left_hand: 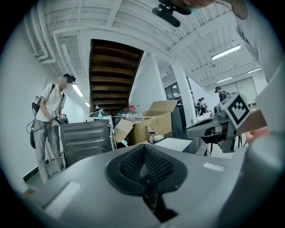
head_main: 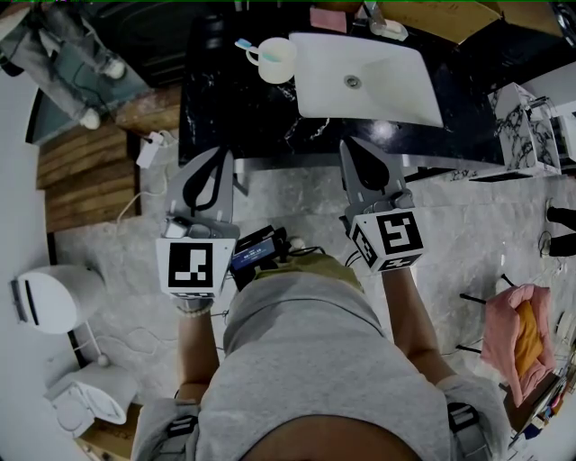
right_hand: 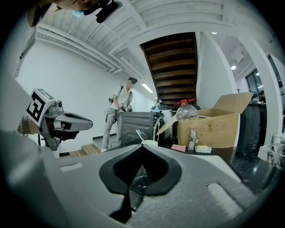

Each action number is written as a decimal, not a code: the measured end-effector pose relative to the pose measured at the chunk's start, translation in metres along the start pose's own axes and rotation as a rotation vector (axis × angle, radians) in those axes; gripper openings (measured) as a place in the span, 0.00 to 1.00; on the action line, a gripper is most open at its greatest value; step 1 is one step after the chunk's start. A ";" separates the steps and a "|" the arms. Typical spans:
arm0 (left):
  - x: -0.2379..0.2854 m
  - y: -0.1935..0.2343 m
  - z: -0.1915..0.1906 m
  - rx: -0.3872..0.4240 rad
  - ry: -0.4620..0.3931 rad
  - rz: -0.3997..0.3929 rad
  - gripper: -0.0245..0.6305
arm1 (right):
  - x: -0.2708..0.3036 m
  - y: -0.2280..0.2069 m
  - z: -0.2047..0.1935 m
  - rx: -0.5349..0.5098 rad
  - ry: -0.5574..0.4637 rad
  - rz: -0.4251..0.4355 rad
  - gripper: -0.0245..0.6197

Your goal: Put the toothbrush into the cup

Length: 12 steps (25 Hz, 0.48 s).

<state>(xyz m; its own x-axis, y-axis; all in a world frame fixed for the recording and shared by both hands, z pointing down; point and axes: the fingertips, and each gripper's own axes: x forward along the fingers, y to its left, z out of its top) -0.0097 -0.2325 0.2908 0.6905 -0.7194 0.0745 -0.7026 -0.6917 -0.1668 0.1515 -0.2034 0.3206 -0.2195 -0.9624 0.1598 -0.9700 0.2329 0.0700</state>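
Person at a black countertop [head_main: 236,119], seen from above; the left gripper [head_main: 220,162] and the right gripper [head_main: 350,153] are held side by side at the counter's near edge, well apart from the task's things; each gripper's own view shows its jaws clenched together with nothing between them, left [left_hand: 143,148] and right [right_hand: 141,150]; the toothbrush [head_main: 247,45] stands tilted inside the white cup [head_main: 277,59], head up past the rim; the cup sits on the countertop just beside the left end of the white sink basin [head_main: 396,94]; a pink block [head_main: 328,19] lies behind the basin; an open cardboard box [right_hand: 213,127] stands behind the counter.
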 end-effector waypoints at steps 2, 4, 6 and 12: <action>0.000 0.000 0.000 -0.002 0.004 0.000 0.06 | 0.001 -0.001 0.000 0.001 0.002 0.001 0.04; 0.000 0.000 -0.001 -0.004 0.010 0.002 0.05 | 0.001 -0.001 -0.001 0.004 0.004 0.002 0.04; 0.000 0.000 0.000 -0.002 0.009 0.002 0.06 | 0.001 -0.001 -0.001 0.007 0.005 0.004 0.04; -0.001 -0.001 -0.001 0.004 0.012 0.005 0.06 | 0.001 0.001 -0.003 0.008 0.008 0.013 0.04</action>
<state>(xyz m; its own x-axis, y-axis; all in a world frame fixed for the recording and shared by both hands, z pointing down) -0.0096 -0.2311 0.2916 0.6848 -0.7237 0.0855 -0.7056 -0.6878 -0.1708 0.1509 -0.2038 0.3238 -0.2311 -0.9583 0.1683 -0.9679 0.2440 0.0602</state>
